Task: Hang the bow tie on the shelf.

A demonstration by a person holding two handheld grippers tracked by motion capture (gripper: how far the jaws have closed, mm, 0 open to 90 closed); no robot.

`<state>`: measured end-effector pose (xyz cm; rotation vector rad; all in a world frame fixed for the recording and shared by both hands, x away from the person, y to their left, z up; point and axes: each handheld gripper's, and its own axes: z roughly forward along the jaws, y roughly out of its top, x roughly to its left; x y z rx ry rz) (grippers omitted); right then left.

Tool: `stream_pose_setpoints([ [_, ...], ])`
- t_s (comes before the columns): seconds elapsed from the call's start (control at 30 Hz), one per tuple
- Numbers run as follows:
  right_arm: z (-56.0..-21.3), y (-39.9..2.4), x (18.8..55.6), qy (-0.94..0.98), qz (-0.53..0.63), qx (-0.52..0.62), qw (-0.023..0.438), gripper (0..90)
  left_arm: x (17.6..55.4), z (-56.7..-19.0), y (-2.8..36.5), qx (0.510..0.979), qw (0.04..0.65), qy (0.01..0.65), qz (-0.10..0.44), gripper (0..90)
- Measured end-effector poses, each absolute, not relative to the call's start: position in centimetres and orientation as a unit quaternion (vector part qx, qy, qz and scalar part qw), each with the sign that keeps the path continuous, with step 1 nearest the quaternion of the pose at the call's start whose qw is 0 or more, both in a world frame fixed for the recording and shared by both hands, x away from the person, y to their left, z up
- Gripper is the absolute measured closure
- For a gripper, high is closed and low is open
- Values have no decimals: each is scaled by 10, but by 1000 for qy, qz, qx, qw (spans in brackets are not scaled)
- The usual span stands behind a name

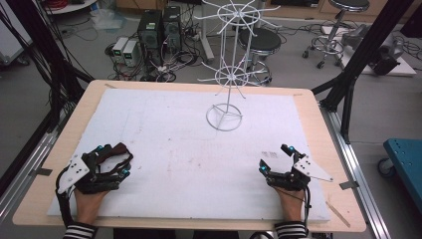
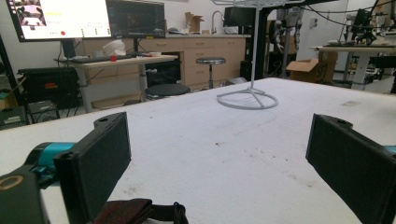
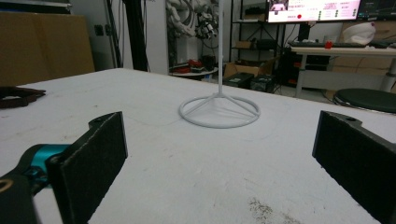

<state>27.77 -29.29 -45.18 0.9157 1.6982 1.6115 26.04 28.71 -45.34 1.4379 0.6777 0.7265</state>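
Table (image 1: 318,149): a light wooden top seen from above, covered almost edge to edge by a white mat (image 1: 184,149) with faint scuffs and stains.
Wire rack (image 1: 226,74): a tall white stand at about 12 o'clock on the mat, upright on a round ring base (image 1: 224,118), with two tiers of thin spokes fanning out from its pole.
Left gripper (image 1: 112,160): at about 8 o'clock on the mat, held in a hand that comes in from the bottom edge in a striped sleeve (image 1: 78,231); its jaws stand wide apart and clamp on nothing.
Dark brown thing (image 1: 115,151): a flat, leather-like piece lying on the mat at the left gripper's tips, right at its jaws; what it is cannot be told. In the left gripper view its edge (image 2: 123,211) lies on the mat just below and between the jaws.
Right gripper (image 1: 275,158): at about 4 o'clock on the mat, well apart from the left one; its jaws also stand wide apart with bare mat between them.
Rack from the grippers: in both gripper views the ring base (image 3: 219,111) sits ahead, between the two black jaws, well apart from them.
Beyond the table: computer towers (image 1: 158,30) and cables on the floor at 11 o'clock, a black stool (image 1: 263,42) at 1 o'clock.
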Motion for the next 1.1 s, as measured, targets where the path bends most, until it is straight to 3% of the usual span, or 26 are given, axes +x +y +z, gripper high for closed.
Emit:
stream_pose_setpoints([
  [0.6, -451, -292, 278, 648, 605, 345, 309, 25, 261, -452, 288, 629, 642, 304, 315, 70],
  [1.1, -451, -292, 278, 648, 604, 348, 307, 25, 261, -417, 305, 654, 628, 286, 310, 70],
])
